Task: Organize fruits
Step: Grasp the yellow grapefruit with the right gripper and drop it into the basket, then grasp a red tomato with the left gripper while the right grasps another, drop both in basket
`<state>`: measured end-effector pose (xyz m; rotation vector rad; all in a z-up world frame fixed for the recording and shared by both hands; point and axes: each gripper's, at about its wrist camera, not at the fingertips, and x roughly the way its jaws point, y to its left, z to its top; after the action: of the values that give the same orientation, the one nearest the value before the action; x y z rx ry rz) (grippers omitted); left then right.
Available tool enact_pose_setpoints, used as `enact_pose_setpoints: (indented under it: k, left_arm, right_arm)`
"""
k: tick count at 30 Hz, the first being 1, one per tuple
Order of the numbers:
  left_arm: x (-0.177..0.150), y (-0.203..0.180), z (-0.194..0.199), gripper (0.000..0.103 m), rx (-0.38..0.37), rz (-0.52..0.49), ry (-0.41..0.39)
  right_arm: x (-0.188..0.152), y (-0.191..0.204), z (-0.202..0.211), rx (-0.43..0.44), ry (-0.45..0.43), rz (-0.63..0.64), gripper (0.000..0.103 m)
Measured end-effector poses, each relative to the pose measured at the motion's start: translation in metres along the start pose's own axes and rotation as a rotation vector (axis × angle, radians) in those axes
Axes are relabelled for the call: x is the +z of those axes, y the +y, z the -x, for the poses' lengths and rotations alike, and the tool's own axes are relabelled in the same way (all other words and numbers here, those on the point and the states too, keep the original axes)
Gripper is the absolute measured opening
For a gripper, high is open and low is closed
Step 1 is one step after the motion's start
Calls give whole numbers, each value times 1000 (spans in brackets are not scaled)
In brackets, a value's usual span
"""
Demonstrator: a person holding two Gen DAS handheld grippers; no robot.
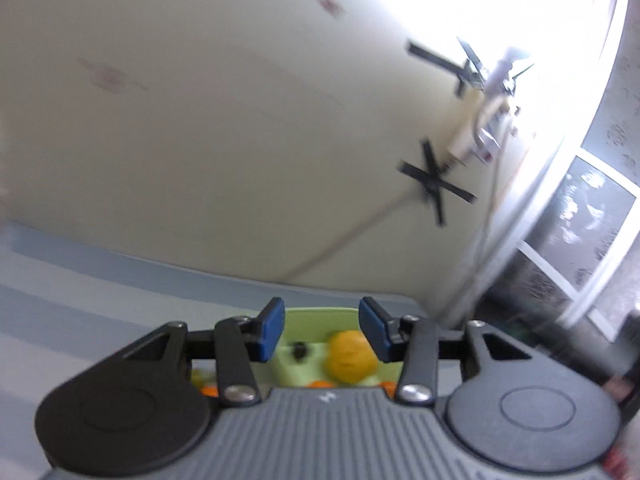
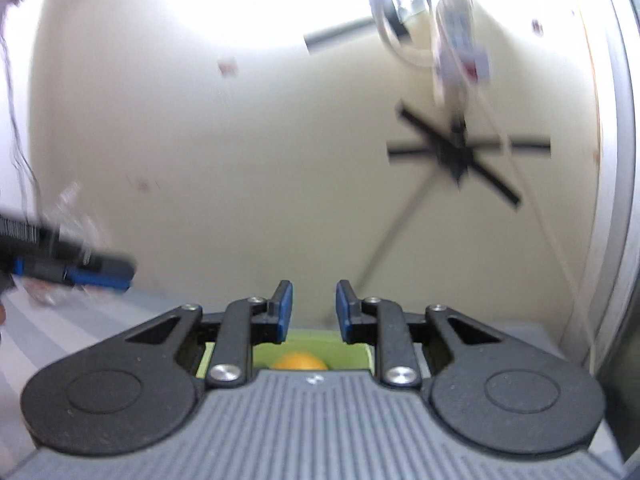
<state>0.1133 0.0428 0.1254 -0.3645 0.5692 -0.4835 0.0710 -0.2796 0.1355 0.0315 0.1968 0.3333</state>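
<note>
Both views are tilted up at a cream wall and are blurred. My left gripper [image 1: 322,330] is open and empty, above a light green tray [image 1: 316,316]. A yellow-orange fruit [image 1: 351,356] lies in the tray just below the right finger. Small orange fruits [image 1: 320,384] peek out at the gripper body's edge. My right gripper [image 2: 314,310] is open and empty, over a green tray [image 2: 360,354] with an orange fruit [image 2: 300,361] partly hidden by the gripper body. The left gripper's fingers [image 2: 100,274] show at the left edge of the right wrist view.
A grey striped cloth [image 1: 80,312] covers the table. The wall carries black tape crosses [image 1: 434,182] and a white fixture with cables [image 1: 486,108]. A window frame [image 1: 592,216] stands at the right. The same cross [image 2: 460,152] shows in the right wrist view.
</note>
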Motion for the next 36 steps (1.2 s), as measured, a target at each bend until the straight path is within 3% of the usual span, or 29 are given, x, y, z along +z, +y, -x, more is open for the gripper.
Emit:
enact_pose_setpoints:
  k: [5,8,11,15,18,24,27,31,32,34,36]
  left_arm:
    - [-13,9,61,41,129,-36,-36]
    - [-31,12,80,41,163,-51,-49]
    - [-50,25,86,41,153,-30,-38]
    - [-68,49,68,41,118,17,21]
    - [-70,73,46,41,76,64,84]
    - [-61,115,-11,44,-63,203,181]
    - [-59,123,-23,50,-67,201,195]
    - [-56,118,-35,57,-68,148,203]
    - [-56,116,-37,57,-60,135,206]
    - [-57,114,-43,57,-55,125,217]
    - [-59,114,-47,55,-48,125,226]
  right_arm:
    - [78,33,36,101,-85,48,26]
    - [94,55,61,150,-126,38,26]
    - [61,72,55,201,-48,-15,26]
    - [-28,99,12,217,180,-87,26]
    - [-82,127,-12,194,275,-90,26]
    - [-102,174,-55,182,324,-9,27]
    - [-104,184,-78,173,361,34,27]
    - [-113,176,-100,158,403,-9,28]
    - [-113,173,-103,168,411,-28,29]
    - [-115,173,-107,171,412,-37,42]
    - [-115,174,-111,174,411,-33,42]
